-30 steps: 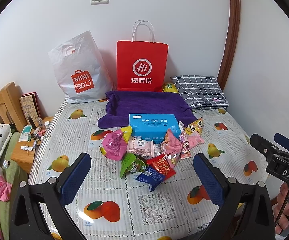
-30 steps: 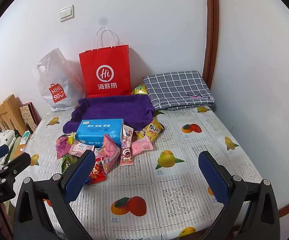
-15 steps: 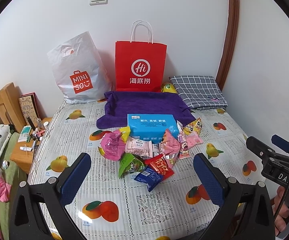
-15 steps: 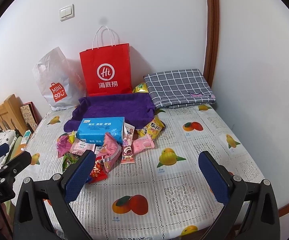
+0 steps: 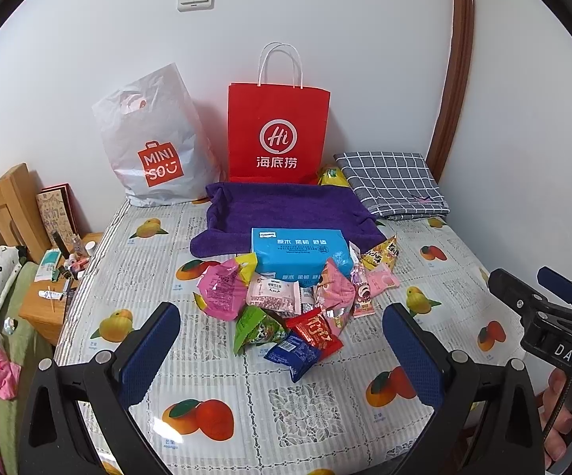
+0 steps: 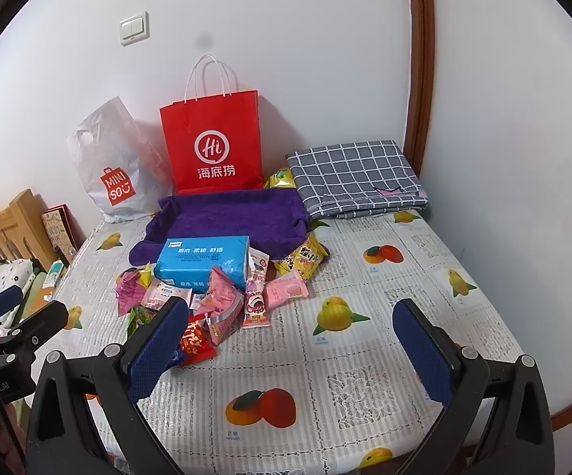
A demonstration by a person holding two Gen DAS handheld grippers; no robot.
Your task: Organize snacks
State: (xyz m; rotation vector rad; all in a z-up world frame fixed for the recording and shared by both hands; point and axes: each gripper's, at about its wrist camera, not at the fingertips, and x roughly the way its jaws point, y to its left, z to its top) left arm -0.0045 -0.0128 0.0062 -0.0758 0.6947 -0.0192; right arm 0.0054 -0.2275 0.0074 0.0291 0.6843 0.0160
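A heap of snack packets [image 5: 286, 301] lies mid-table in front of a blue tissue pack [image 5: 300, 253] and a purple cloth tray [image 5: 286, 213]. In the heap I see a pink bag [image 5: 222, 289], a green packet [image 5: 260, 326], a red packet [image 5: 317, 332] and a dark blue packet [image 5: 292, 354]. My left gripper [image 5: 280, 350] hangs open just short of the heap, holding nothing. My right gripper [image 6: 290, 350] is open too, over bare tablecloth right of the heap [image 6: 222, 293], also holding nothing. Its left pad hides part of the red packet [image 6: 195, 342].
A red paper bag [image 5: 278, 138] and a white plastic bag [image 5: 155, 146] stand against the back wall. A folded checked cloth [image 5: 389, 178] lies at the back right, with a yellow packet [image 5: 331, 176] beside it. A wooden nightstand [image 5: 54, 297] with small items stands left of the table.
Both grippers have edged slightly forward toward the snack heap. Both stay open and nothing on the table has moved.
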